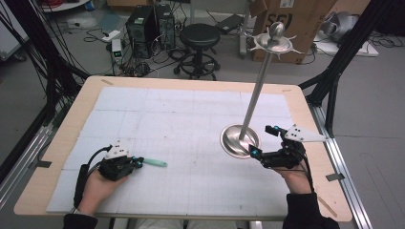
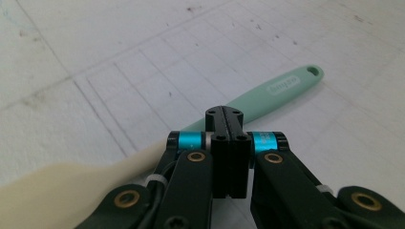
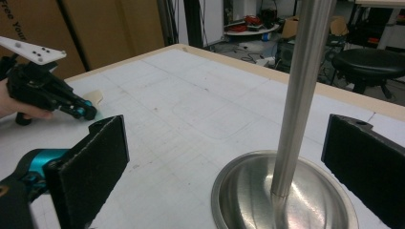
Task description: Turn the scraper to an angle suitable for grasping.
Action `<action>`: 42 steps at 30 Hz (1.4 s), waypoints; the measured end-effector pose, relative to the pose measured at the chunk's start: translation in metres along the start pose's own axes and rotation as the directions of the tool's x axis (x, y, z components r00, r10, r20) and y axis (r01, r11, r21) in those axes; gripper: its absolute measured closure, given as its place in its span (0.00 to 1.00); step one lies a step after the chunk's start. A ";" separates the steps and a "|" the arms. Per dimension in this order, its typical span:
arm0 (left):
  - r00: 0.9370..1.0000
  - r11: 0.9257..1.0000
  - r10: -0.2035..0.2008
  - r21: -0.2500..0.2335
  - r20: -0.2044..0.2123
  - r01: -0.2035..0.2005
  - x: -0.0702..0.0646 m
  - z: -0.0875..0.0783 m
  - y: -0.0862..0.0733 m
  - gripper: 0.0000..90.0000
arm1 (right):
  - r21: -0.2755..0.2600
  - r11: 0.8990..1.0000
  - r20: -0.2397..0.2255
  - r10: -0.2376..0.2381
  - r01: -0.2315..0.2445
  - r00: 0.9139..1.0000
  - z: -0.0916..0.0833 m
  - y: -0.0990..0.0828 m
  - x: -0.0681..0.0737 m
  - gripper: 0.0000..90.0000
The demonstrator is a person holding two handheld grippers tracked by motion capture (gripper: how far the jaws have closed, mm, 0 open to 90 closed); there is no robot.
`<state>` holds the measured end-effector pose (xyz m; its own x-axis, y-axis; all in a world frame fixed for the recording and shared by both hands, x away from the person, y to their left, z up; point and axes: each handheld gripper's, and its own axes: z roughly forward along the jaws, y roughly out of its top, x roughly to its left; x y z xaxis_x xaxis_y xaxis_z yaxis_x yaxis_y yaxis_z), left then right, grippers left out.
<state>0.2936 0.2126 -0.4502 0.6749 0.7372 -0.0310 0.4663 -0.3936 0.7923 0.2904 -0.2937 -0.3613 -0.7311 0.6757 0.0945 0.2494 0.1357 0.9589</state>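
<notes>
Left gripper [image 2: 228,119] clamped on mint-green-handled, cream-bladed spatula [image 2: 267,93] at neck; my read: light, stiff handle, floppy blade. Right gripper [image 3: 224,157] agape around steel stand [image 3: 301,95].

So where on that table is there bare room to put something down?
Most of the white gridded mat is bare: the whole far half, and the middle between the mint-handled spatula and the steel pole stand. It is crowded around the stand, where the right gripper sits.

One spatula [image 1: 154,162]; one metal stand [image 1: 240,140]; two grippers.
</notes>
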 end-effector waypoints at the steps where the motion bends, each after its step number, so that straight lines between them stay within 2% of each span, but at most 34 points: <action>1: 1.000 1.000 0.003 -0.001 -0.008 -0.003 0.001 0.002 0.002 1.00 | -0.004 1.000 0.001 -0.002 0.002 1.000 -0.001 0.000 -0.001 0.01; 5: 1.000 1.000 0.000 -0.002 -0.024 0.000 0.006 0.010 0.008 1.00 | -0.006 1.000 0.007 0.002 -0.002 1.000 -0.006 -0.002 -0.001 0.01; 11: 0.998 1.000 -0.028 -0.008 -0.049 0.027 0.012 0.018 0.013 1.00 | -0.008 1.000 0.013 0.007 -0.007 1.000 -0.010 -0.003 -0.002 0.01; 16: 0.998 0.999 -0.049 -0.015 -0.047 0.049 0.014 0.019 0.015 1.00 | -0.014 1.000 0.014 0.010 -0.010 1.000 -0.011 -0.003 -0.002 0.01; 19: 0.997 0.999 -0.019 -0.046 -0.076 0.016 0.017 0.011 0.016 1.00 | -0.014 1.000 0.011 0.008 -0.007 1.000 -0.011 -0.003 -0.002 0.01; 22: 0.994 0.994 -0.063 -0.097 -0.091 0.055 0.032 -0.005 0.019 1.00 | -0.013 1.000 0.008 0.010 -0.010 1.000 -0.011 -0.003 -0.003 0.01; 26: 0.990 0.995 -0.091 -0.047 -0.106 0.087 0.051 -0.005 0.013 1.00 | -0.012 1.000 0.007 0.018 -0.018 1.000 -0.011 -0.005 -0.004 0.01; 28: 0.989 0.995 -0.094 -0.025 -0.115 0.091 0.053 0.001 0.012 1.00 | -0.016 1.000 0.011 0.021 -0.021 1.000 -0.013 -0.005 -0.004 0.01; 30: 0.992 0.997 -0.070 -0.023 -0.108 0.068 0.051 0.007 0.012 1.00 | -0.021 1.000 0.010 0.023 -0.023 1.000 -0.015 -0.005 -0.004 0.01; 32: 0.992 0.999 -0.031 0.005 -0.121 0.031 0.049 0.012 0.012 1.00 | -0.027 0.999 0.017 0.022 -0.021 1.000 -0.017 -0.005 -0.004 0.01; 34: 0.992 0.999 -0.032 0.004 -0.124 0.033 0.049 0.011 0.012 1.00 | -0.026 0.999 0.015 0.026 -0.026 1.000 -0.018 -0.005 -0.004 0.01; 37: 0.991 1.000 -0.013 0.025 -0.135 0.016 0.045 0.009 0.012 1.00 | -0.022 1.000 0.020 0.023 -0.022 1.000 -0.018 -0.006 -0.005 0.01; 42: 0.989 0.998 0.009 0.057 -0.149 -0.001 0.032 0.003 0.010 1.00 | -0.010 1.000 0.016 0.020 -0.020 1.000 -0.015 -0.007 -0.004 0.01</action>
<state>0.3217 0.2301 -0.4449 0.5867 0.8070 0.0672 0.4979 -0.4250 0.7560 0.2821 -0.3083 -0.3642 -0.7157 0.6897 0.1099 0.2575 0.1143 0.9595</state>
